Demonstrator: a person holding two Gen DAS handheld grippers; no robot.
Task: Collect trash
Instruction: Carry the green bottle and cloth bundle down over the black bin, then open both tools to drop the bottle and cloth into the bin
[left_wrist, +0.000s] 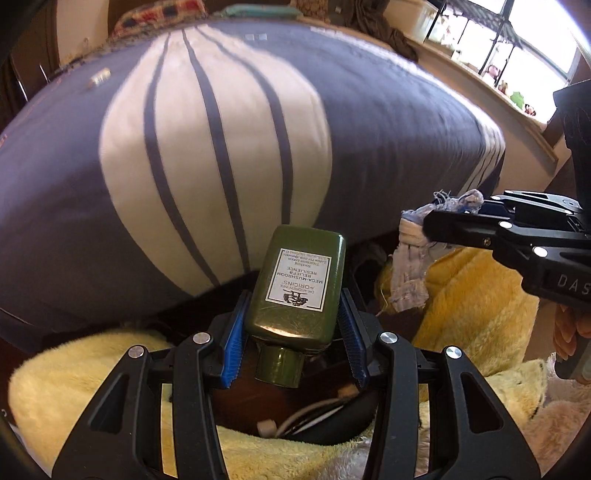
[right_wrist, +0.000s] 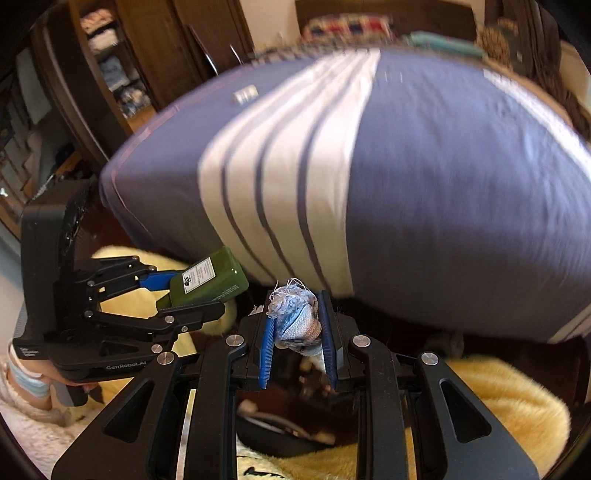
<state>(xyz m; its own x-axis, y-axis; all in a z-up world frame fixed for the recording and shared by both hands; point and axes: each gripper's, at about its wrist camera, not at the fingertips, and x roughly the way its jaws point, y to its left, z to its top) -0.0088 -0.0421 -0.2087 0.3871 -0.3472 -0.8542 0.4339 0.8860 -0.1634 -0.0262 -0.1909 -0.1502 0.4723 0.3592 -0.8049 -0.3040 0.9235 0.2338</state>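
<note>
A green lotion bottle (left_wrist: 299, 284) with a white label is clamped cap-down between the blue pads of my left gripper (left_wrist: 295, 325). From the right wrist view the same bottle (right_wrist: 207, 282) shows at the left, held by the left gripper (right_wrist: 192, 291). My right gripper (right_wrist: 299, 328) is shut on a wad of frayed blue-and-white cloth (right_wrist: 295, 317). In the left wrist view that cloth (left_wrist: 413, 251) hangs from the right gripper (left_wrist: 439, 225) at the right. Below both grippers sits a dark round bin (right_wrist: 280, 435) with white scraps inside; its rim (left_wrist: 332, 424) also shows.
A bed with a blue and white striped cover (left_wrist: 221, 140) fills the background. A small packet (left_wrist: 99, 78) lies on its far left part. Yellow fluffy fabric (left_wrist: 476, 306) surrounds the bin. A wooden wardrobe (right_wrist: 155, 66) stands behind; a window ledge (left_wrist: 498, 85) runs along the right.
</note>
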